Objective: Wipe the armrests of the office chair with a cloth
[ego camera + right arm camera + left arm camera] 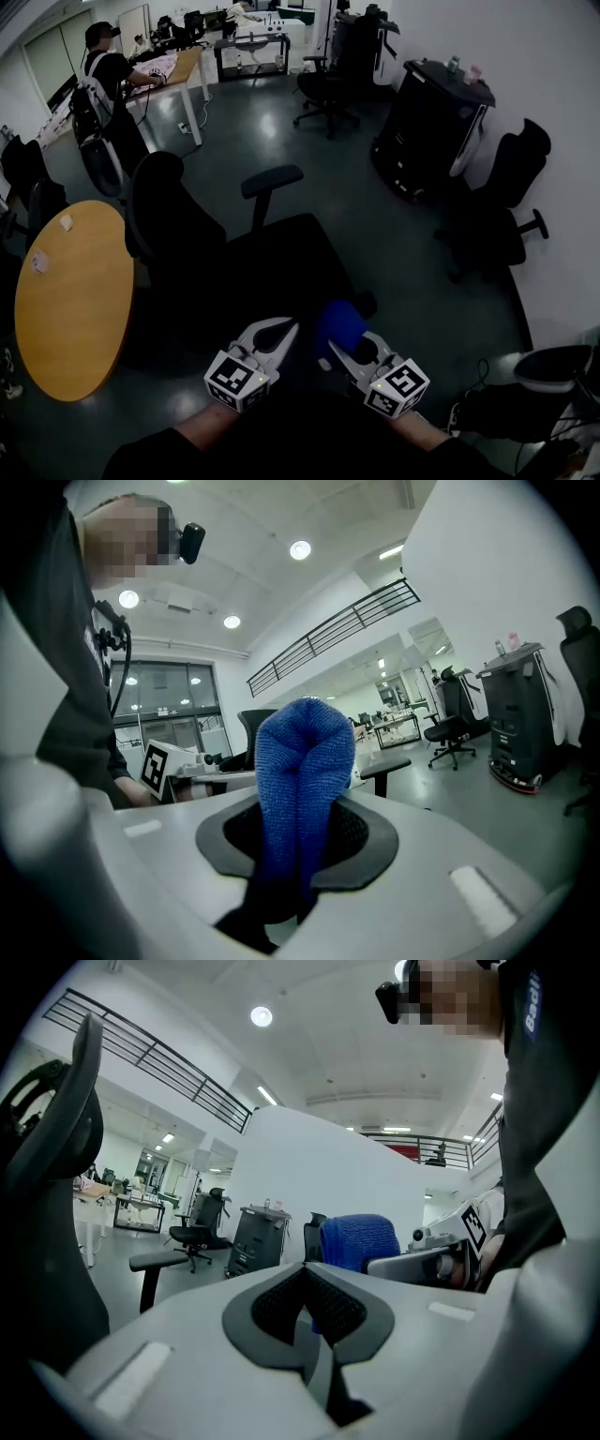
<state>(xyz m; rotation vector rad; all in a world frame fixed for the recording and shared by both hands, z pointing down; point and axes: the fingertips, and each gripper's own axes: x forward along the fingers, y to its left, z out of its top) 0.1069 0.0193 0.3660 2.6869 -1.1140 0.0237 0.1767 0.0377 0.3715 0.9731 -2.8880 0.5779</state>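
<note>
Below the head camera stands a black chair (234, 253) with one armrest (272, 180) raised on its post at the far side. At its near edge are both claws, well short of that armrest. The right claw (300, 827) is clenched on a folded blue cloth (302, 761), whose fold rises above the jaws. The left claw (305, 1283) is clenched with nothing between its jaws, just beside the right one.

A round wooden desk (75, 300) with two small white bits on it lies to the left of the chair. A black cart (431, 122) stands by the wall (525, 66) to the right, with another black chair (502, 206) beside it. A third chair (328, 89) is farther back. A person (108, 70) bends over a long desk (183, 66) at the far left.

The chair's near side melts into shadow, so a second armrest cannot be made out. The person's forearms are cut off at the bottom edge. Dark gear at the lower right is too dim to name.

The floor (281, 141) is dark and glossy and reflects the ceiling lights. The room is a large white office with a railed gallery (328, 635) overhead.
</note>
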